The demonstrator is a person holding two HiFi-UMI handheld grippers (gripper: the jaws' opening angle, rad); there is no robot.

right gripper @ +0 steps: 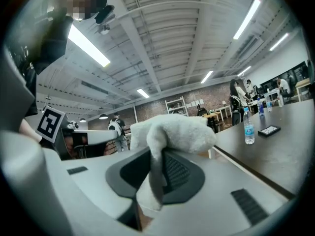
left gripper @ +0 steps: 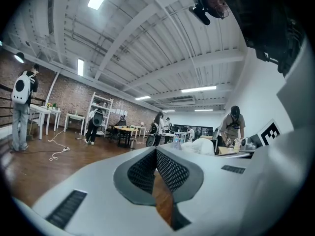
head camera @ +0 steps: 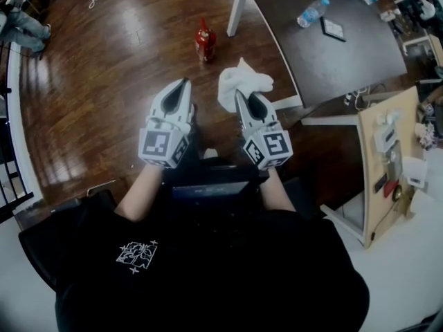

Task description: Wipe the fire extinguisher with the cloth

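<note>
A small red fire extinguisher stands upright on the wooden floor, ahead of both grippers. My right gripper is shut on a white cloth, which bunches out over its tip toward the table leg; in the right gripper view the cloth is pinched between the jaws and flops over them. My left gripper is shut with nothing in it, its jaws meeting at the tip. Both grippers are held level in front of the person's body, short of the extinguisher. The extinguisher does not show in either gripper view.
A dark table stands at the right with a water bottle and a black-framed tablet-like item on it; its white leg is close to the extinguisher. A wooden board leans at the far right. Other people stand in the room's background.
</note>
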